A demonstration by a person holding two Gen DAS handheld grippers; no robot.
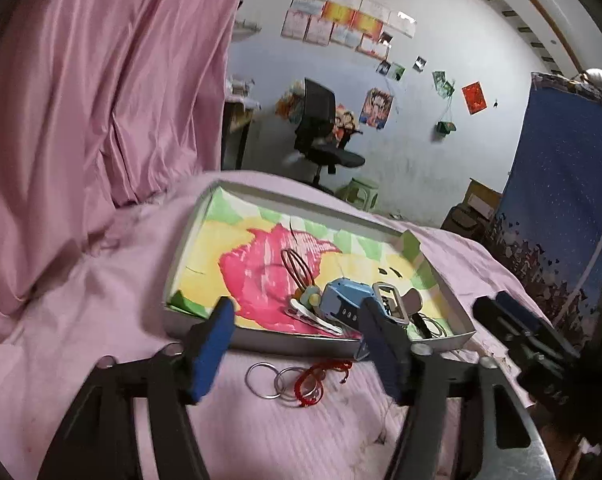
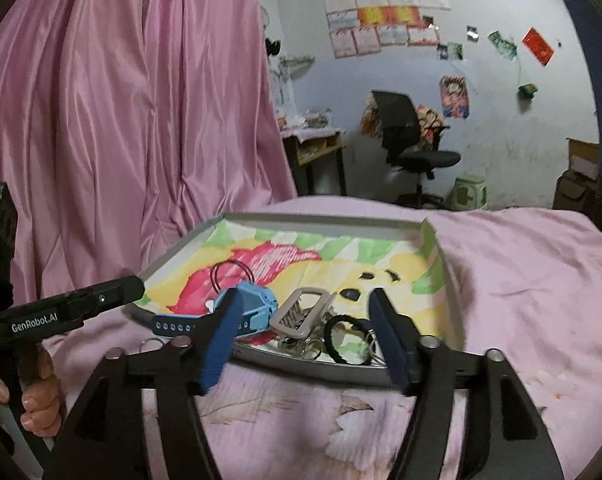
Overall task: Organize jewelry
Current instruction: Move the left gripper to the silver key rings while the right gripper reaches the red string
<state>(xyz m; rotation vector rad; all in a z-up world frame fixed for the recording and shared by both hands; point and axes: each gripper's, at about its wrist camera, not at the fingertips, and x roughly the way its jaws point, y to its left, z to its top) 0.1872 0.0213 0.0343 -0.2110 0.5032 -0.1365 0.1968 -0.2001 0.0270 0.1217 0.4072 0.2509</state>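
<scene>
From my seat, the pink curtain (image 1: 101, 92) hangs at far left, and below it the pink bedspread (image 1: 81, 280) bunches up against the shallow box (image 1: 189, 240) lined with a flower drawing, which sits a little tilted on the soft bedding. My left gripper (image 1: 297, 344) stands wide, both blue pads clear of everything, nothing between them; it hovers over the two silver rings (image 1: 277, 378) and the red cord bracelet (image 1: 321, 372), which lie on the cover just outside the box's near wall. These are my main worry: the cord is tangled through the rings, so a pinch on one may drag the others, or push them into a fold of the cloth. Inside the box, near its right end, I see red hair loops (image 1: 297, 266), a white hair clip (image 1: 313, 318), a light blue watch (image 1: 343, 296) and a grey buckle (image 1: 389, 304) heaped together (a crowded corner). The watch strap (image 2: 173, 326) hangs out over the wall and could pull the watch off if nudged. My right gripper (image 2: 305, 338) is likewise spread wide and empty, above the black hair tie (image 2: 345, 340) and the heap. The two tools sit close together, so I risk knocking one against the other or tipping the box.
</scene>
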